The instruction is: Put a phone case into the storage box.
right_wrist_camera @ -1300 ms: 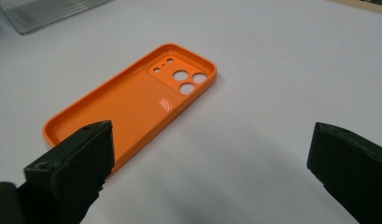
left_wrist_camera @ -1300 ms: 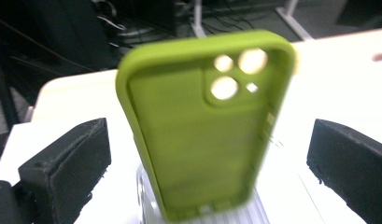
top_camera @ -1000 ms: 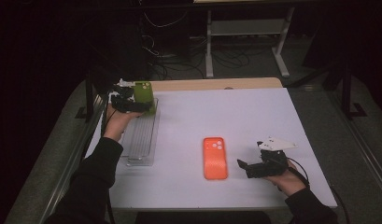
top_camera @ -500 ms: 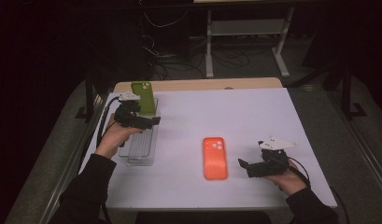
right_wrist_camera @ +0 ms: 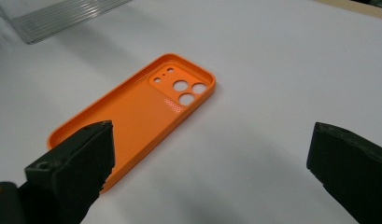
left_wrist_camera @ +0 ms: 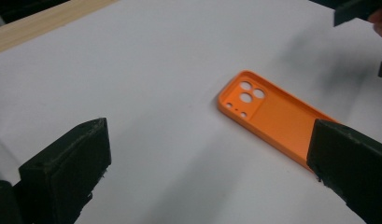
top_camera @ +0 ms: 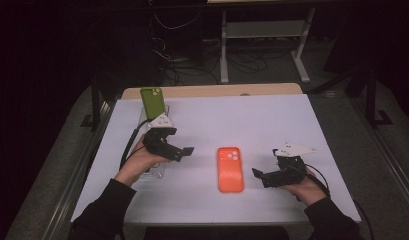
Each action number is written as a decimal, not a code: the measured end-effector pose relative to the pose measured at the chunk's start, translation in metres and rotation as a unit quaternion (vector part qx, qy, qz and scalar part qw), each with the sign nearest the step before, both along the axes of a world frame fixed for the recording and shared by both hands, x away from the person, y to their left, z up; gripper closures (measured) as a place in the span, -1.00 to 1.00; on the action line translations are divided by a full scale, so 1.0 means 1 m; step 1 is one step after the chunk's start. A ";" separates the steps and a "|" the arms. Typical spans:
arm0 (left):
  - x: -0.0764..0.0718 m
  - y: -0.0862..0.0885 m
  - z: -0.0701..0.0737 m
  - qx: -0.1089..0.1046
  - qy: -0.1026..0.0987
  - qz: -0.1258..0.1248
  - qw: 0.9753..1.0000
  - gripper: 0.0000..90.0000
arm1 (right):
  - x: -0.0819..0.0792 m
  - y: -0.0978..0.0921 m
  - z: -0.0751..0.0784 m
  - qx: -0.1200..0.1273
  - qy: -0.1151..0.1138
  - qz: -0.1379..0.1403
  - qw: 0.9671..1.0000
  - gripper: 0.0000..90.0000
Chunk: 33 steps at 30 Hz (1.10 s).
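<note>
An orange phone case [top_camera: 230, 168] lies flat on the white table [top_camera: 252, 120], hollow side up, a little toward the near edge and roughly midway between the left and right edges, with its camera cut-outs at the end pointing to the far edge. The left gripper [top_camera: 184, 151] is held above the table just left of the case, its jaws pointed toward it and spread wide with nothing between them; in the left gripper view the two black fingers [left_wrist_camera: 67, 172] stand far apart at the bottom corners, and the case [left_wrist_camera: 272, 119] lies beyond them, untouched. The right gripper [top_camera: 259, 175] sits low near the near-right part of the table, just beside the case's right long side and apart from it, jaws likewise gaping and empty (the right gripper view shows the case [right_wrist_camera: 137, 112] lying partly behind its left finger [right_wrist_camera: 72, 168], with clear table between the two fingers). Along the left edge lies a clear ribbed rack [top_camera: 154, 167], partly covered by the person's left hand [top_camera: 142, 160]; at its far end a green phone case [top_camera: 152, 102] stands upright, near the far-left corner. The right hand [top_camera: 304, 187] grips its tool from the near side, its dark sleeve reaching the near edge.
</note>
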State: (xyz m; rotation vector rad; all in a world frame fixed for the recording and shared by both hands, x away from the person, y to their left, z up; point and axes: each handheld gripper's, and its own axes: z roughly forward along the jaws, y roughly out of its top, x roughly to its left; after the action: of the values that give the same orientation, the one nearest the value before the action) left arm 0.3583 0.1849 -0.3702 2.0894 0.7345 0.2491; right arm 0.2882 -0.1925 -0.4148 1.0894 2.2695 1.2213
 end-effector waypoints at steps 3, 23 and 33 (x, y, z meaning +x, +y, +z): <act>-0.006 -0.006 -0.004 0.007 -0.003 -0.013 1.000 -1.00 | -0.001 0.000 0.001 0.001 0.012 0.004 1.000 -1.00; -0.010 -0.012 -0.019 0.007 0.006 -0.031 0.999 -1.00 | 0.005 0.041 0.006 0.036 0.070 0.055 0.995 0.34; -0.011 -0.013 -0.020 0.028 -0.002 -0.041 0.999 -1.00 | 0.011 0.085 0.003 0.018 0.084 0.114 0.990 0.95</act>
State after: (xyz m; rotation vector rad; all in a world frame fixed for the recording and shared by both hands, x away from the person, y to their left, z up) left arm 0.3477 0.1716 -0.3904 2.1668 0.6450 0.2312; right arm 0.2992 -0.1075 -0.4121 0.9992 2.5688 1.3042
